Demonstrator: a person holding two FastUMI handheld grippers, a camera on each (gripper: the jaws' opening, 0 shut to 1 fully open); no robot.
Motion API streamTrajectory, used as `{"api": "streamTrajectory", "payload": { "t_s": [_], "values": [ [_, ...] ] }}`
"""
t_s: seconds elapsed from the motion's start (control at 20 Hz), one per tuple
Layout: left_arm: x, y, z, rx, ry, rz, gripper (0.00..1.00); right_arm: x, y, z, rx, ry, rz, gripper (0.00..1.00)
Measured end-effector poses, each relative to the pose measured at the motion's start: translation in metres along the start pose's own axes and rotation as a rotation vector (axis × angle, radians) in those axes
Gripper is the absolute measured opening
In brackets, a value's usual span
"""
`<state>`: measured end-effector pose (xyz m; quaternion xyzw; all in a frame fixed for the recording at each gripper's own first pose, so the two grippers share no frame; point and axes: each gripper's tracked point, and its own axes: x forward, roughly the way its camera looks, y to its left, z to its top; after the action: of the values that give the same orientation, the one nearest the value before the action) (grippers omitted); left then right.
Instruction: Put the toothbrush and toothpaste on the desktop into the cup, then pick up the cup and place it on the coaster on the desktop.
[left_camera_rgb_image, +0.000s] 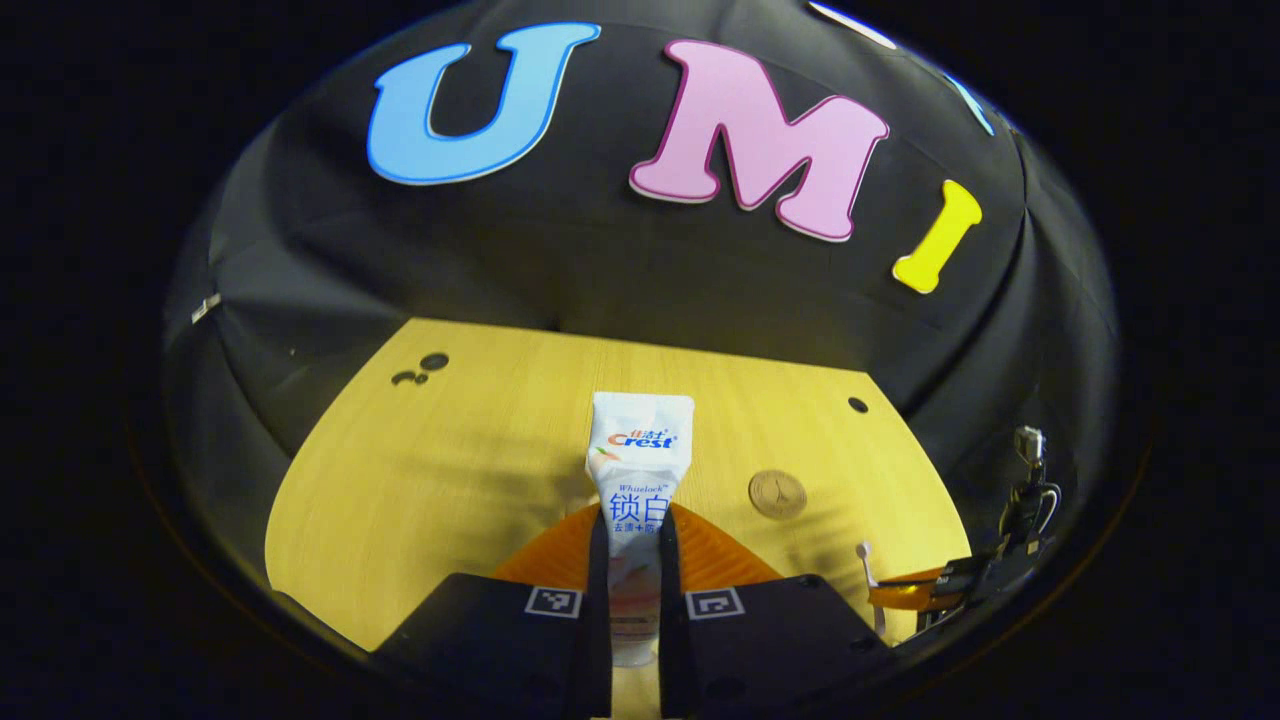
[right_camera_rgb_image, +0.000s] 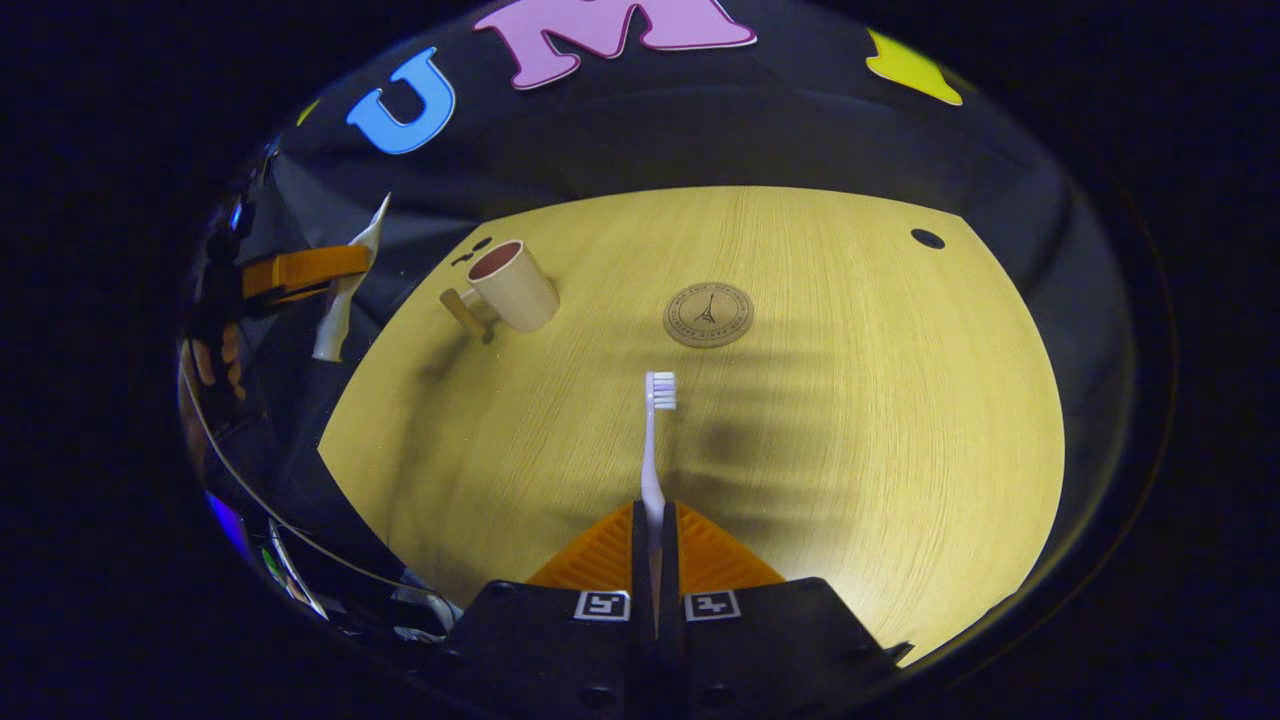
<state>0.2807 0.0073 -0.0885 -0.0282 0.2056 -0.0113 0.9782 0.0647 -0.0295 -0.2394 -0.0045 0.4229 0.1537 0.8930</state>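
In the left gripper view, the left gripper (left_camera_rgb_image: 634, 560) has its jaws closed on a toothpaste tube (left_camera_rgb_image: 637, 470), one finger pressing on each side of the tube's lower part. The tube stands up from the jaws with its flat crimped end on top, held above the wooden surface (left_camera_rgb_image: 450, 470). A round coaster (left_camera_rgb_image: 777, 494) lies on the surface to the right of the tube, apart from it. At the right edge the other gripper (left_camera_rgb_image: 930, 588) appears farther off with the toothbrush (left_camera_rgb_image: 866, 562) sticking out of it.

In the right gripper view, the right gripper (right_camera_rgb_image: 655, 560) has its jaws closed on the handle of the toothbrush (right_camera_rgb_image: 653, 450), which points forward with its bristle head at the far end, above the surface (right_camera_rgb_image: 850, 420). The coaster (right_camera_rgb_image: 708, 314) lies beyond the brush head, not touching it. A cup (right_camera_rgb_image: 512, 285) with a wooden handle stands on the surface to the left of the coaster, well apart from it. At the left edge a hand (right_camera_rgb_image: 212, 360) holds the left gripper (right_camera_rgb_image: 335, 268), with the toothpaste tube (right_camera_rgb_image: 340, 300) in it, off the surface's edge.
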Motion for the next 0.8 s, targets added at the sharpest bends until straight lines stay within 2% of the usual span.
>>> {"api": "streamTrajectory", "payload": {
  "t_s": [0.3,0.35,0.4,0.45,0.65,0.7,0.75,0.8],
  "values": [
    [0.056,0.000,0.054,-0.001,-0.112,-0.008,0.23,-0.014,-0.017,0.017,0.017,-0.027,0.026,0.05],
    [0.066,0.001,0.060,-0.001,-0.136,-0.015,0.28,-0.015,-0.021,0.020,0.016,-0.033,0.017,0.05],
    [0.074,0.001,0.065,-0.005,-0.164,-0.027,0.23,-0.016,-0.025,0.021,0.018,-0.036,0.009,0.05],
    [0.084,0.002,0.071,-0.015,-0.190,-0.040,0.23,-0.018,-0.026,0.020,0.026,-0.035,0.004,0.05],
    [0.122,0.002,0.080,-0.062,-0.283,-0.117,0.23,-0.014,-0.035,0.025,0.055,-0.034,-0.010,0.05],
    [0.130,0.004,0.077,-0.059,-0.298,-0.127,0.19,-0.012,-0.036,0.026,0.057,-0.034,-0.012,0.05],
    [0.137,0.005,0.074,-0.048,-0.317,-0.136,0.23,-0.009,-0.036,0.027,0.059,-0.033,-0.014,0.05],
    [0.143,0.004,0.069,-0.035,-0.332,-0.149,0.23,-0.006,-0.036,0.028,0.062,-0.031,-0.017,0.05]
  ]
}}
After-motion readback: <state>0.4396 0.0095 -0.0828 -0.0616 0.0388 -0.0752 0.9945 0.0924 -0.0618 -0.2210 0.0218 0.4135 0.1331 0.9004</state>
